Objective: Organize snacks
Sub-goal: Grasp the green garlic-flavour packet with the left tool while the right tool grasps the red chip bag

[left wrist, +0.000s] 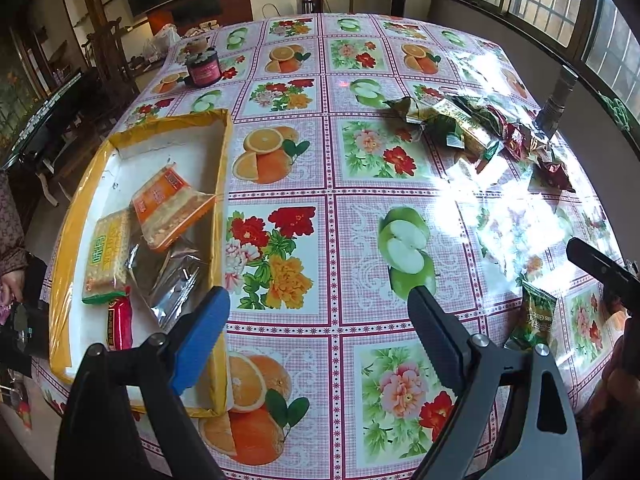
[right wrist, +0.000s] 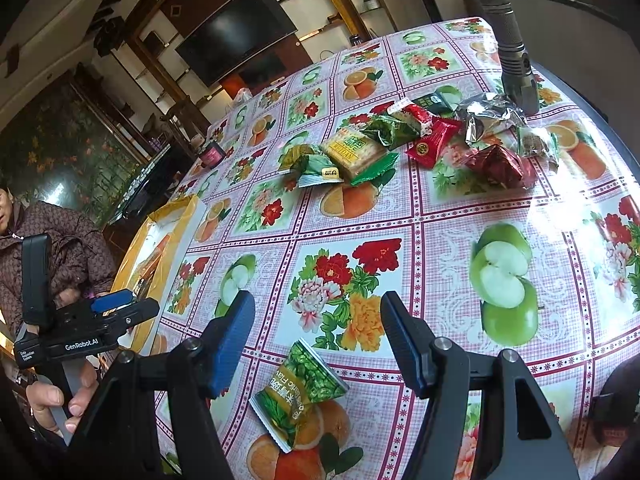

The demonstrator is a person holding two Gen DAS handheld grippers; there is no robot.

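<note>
A yellow-rimmed white box [left wrist: 222,184] at the table's left holds several snack packets, among them an orange one [left wrist: 170,204] and a yellow cracker pack [left wrist: 106,256]. My left gripper [left wrist: 320,308] is open and empty beside the box's right wall. My right gripper [right wrist: 318,320] is open and empty, just above a green snack packet [right wrist: 298,394] lying on the tablecloth between its fingers; this packet also shows in the left wrist view [left wrist: 534,316]. A pile of loose snacks [right wrist: 404,136] lies farther back, also visible in the left wrist view [left wrist: 480,128].
A flashlight [right wrist: 510,48] stands upright behind the pile near the table's right edge. A dark pink jar [left wrist: 203,67] stands at the far left. A person [right wrist: 48,232] sits at the left, near the box [right wrist: 160,248].
</note>
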